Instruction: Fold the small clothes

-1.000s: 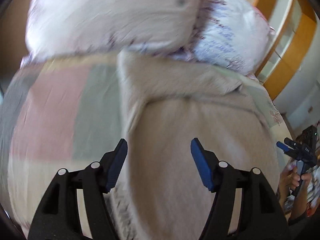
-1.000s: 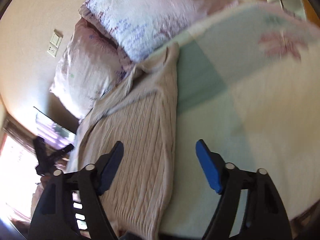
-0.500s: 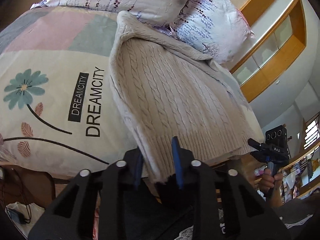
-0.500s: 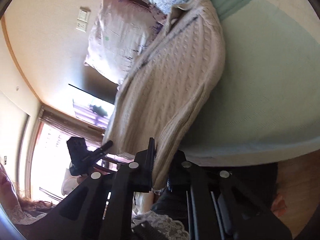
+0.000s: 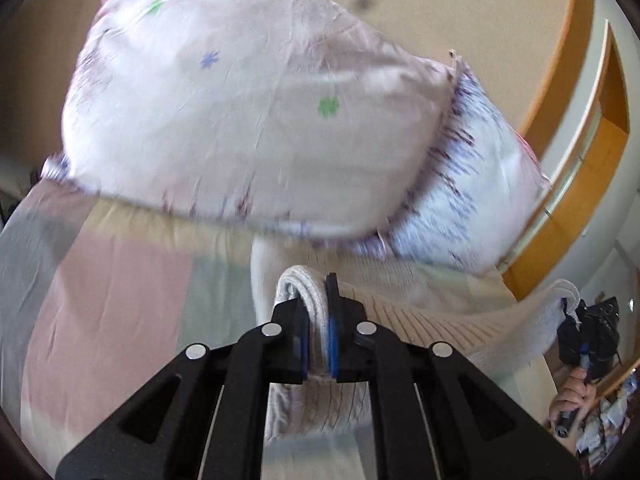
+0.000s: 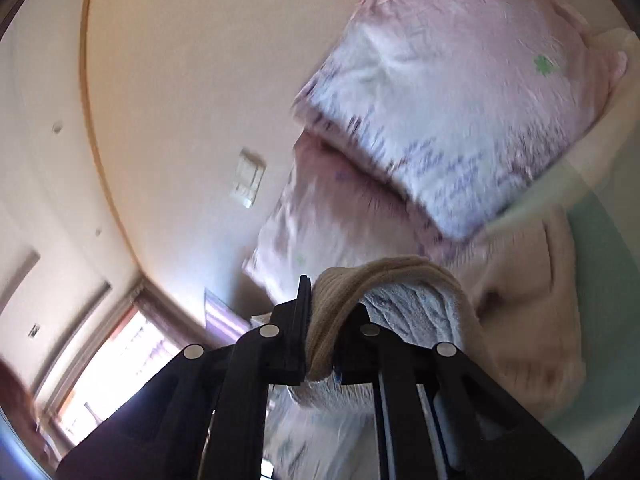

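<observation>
A beige cable-knit sweater (image 5: 440, 320) lies on the bed, its lower hem lifted off the bedspread. My left gripper (image 5: 318, 336) is shut on one corner of the hem, which bulges between the blue pads. My right gripper (image 6: 320, 340) is shut on the other hem corner (image 6: 348, 292); the sweater (image 6: 532, 304) hangs from it toward the pillows. The right gripper also shows at the right edge of the left wrist view (image 5: 588, 336), holding the hem stretched between the two.
Two pale floral pillows (image 5: 248, 120) (image 5: 480, 192) lean on the wall at the head of the bed. A pastel patchwork bedspread (image 5: 112, 288) covers the bed. A wooden frame (image 5: 580, 168) is at right. A wall switch (image 6: 248, 180) and bright window (image 6: 120, 368) show.
Both grippers, open over the sweater a second ago, shut on its hem at the bed's edge. They have since lifted the hem and carried it toward the pillows.
</observation>
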The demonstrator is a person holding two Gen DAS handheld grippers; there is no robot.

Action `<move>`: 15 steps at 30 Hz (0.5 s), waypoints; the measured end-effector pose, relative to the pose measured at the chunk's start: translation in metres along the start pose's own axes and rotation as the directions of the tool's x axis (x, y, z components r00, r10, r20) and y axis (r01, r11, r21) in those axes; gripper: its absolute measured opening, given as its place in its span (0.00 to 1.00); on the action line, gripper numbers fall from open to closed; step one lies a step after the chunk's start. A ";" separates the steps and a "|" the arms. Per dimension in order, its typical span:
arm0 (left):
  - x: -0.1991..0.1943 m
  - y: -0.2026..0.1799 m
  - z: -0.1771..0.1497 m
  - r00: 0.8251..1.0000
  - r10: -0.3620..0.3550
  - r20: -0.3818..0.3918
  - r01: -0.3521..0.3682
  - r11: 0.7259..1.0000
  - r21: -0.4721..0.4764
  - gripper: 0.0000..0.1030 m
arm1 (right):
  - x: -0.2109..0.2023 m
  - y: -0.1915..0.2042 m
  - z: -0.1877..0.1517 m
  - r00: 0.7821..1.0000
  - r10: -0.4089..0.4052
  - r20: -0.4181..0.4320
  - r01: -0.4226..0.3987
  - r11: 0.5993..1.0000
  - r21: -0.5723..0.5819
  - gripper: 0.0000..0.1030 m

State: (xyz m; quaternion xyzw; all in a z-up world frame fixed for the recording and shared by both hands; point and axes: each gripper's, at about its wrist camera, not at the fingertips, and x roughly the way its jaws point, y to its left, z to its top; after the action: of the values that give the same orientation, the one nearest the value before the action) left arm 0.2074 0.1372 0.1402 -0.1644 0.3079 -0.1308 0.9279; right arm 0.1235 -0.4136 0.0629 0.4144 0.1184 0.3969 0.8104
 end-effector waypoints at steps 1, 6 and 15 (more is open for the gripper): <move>0.017 -0.003 0.010 1.000 0.014 -0.003 -0.014 1.000 0.008 0.06 | 0.019 -0.014 0.015 0.999 -0.029 0.026 0.028 0.999 0.021 0.09; 0.122 0.007 0.029 0.973 0.169 -0.159 -0.173 0.985 -0.010 0.46 | 0.078 -0.111 0.034 0.880 -0.461 -0.113 0.474 0.862 0.179 0.50; 0.097 0.074 -0.014 0.968 -0.060 -0.245 -0.002 0.970 -0.243 0.76 | 0.029 -0.107 0.033 0.896 -0.445 -0.016 0.444 0.892 0.086 0.90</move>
State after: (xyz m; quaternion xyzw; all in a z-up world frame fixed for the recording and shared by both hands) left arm 0.2842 0.1678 0.0497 -0.2627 0.4339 -0.1258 0.8526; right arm 0.2182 -0.4483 0.0057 0.4122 0.2255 0.1948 0.8610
